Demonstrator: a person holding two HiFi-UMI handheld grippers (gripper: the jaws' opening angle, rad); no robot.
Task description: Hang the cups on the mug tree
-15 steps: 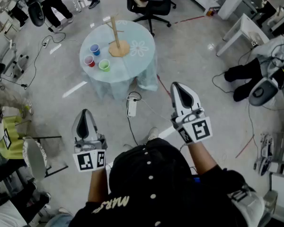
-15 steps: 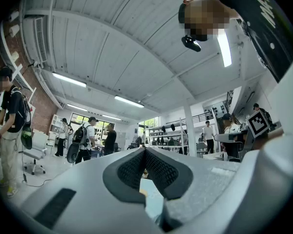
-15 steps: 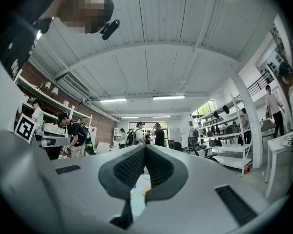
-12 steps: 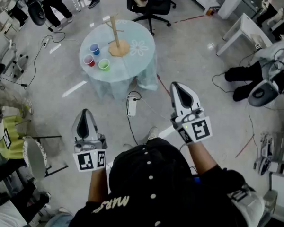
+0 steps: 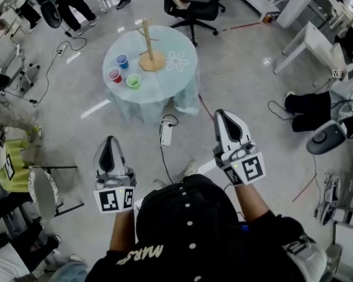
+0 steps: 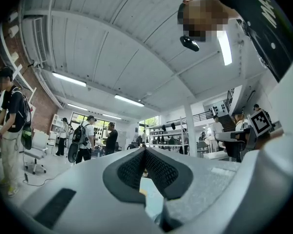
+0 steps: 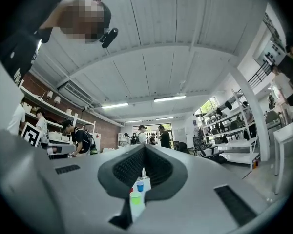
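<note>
A round table (image 5: pixel 176 81) with a pale blue cloth stands on the floor well ahead of me. On it are a wooden mug tree (image 5: pixel 148 44), a blue cup (image 5: pixel 122 60), a red cup (image 5: pixel 114 74) and a green cup (image 5: pixel 133 81). My left gripper (image 5: pixel 109 143) and right gripper (image 5: pixel 222 115) are held low near my body, far short of the table. Both are shut with nothing between the jaws. In the right gripper view the green cup (image 7: pixel 135 198) and blue cup (image 7: pixel 140 185) show small beyond the closed pads (image 7: pixel 158 167). The left gripper's pads (image 6: pixel 161 169) meet too.
A white power strip (image 5: pixel 164 135) and cables lie on the floor between me and the table. A black office chair (image 5: pixel 191 4) stands behind the table. White desks (image 5: pixel 309 40) are at the right, a round stool (image 5: pixel 40 194) at the left, and people (image 5: pixel 70 2) at the far left.
The view has shifted a little, so the table and both grippers sit slightly lower and further right in the picture. Both grippers stay shut and empty.
</note>
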